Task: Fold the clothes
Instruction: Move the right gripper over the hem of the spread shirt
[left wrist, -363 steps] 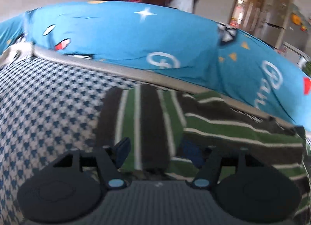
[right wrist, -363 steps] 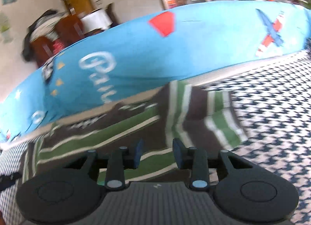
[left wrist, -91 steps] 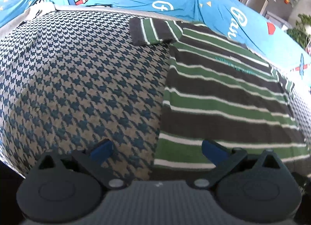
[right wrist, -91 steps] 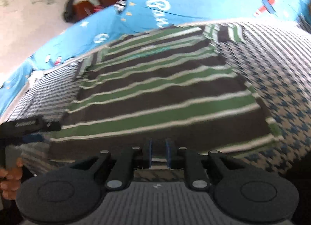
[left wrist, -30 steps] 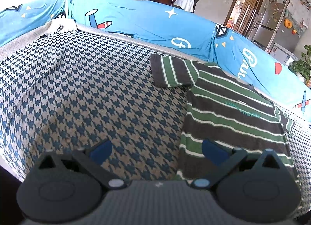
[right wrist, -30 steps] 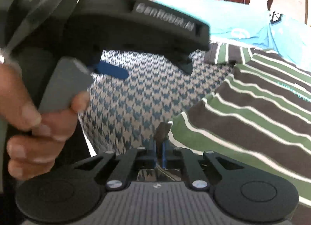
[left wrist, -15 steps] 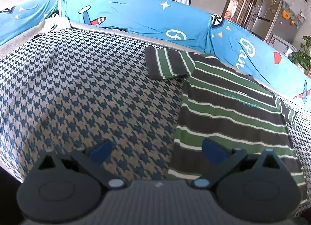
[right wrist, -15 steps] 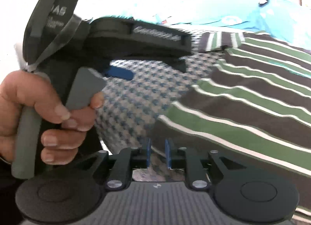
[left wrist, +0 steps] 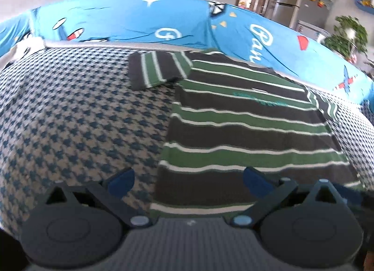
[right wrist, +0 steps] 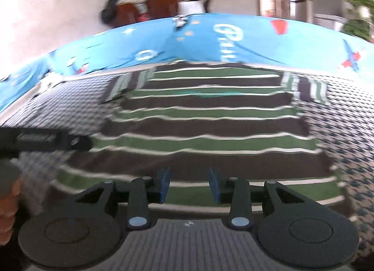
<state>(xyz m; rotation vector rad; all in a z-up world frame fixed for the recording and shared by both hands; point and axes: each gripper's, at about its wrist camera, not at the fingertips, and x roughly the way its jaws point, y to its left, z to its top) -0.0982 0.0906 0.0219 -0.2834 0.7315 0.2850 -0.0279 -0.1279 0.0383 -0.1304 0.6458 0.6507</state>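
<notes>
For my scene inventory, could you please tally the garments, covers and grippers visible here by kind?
Striped shirt: 1
Houndstooth cover: 1
Blue cartoon-print cover: 1
Grippers: 2, left gripper and right gripper
Total: 5

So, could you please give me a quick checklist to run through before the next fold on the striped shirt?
1. Striped shirt lies spread flat on the houndstooth cover: ok.
2. Both sleeves out to the sides, not yet folded in, left sleeve and right sleeve: ok.
3. Left gripper open and empty, over the shirt's near left hem corner: ok.
4. Right gripper free of cloth: ok; its jaws have just been opening, nothing pinched between them.
5. Hem edge lying smooth along its whole width: cannot tell, the right wrist view is blurred and the grippers hide part of it.
</notes>
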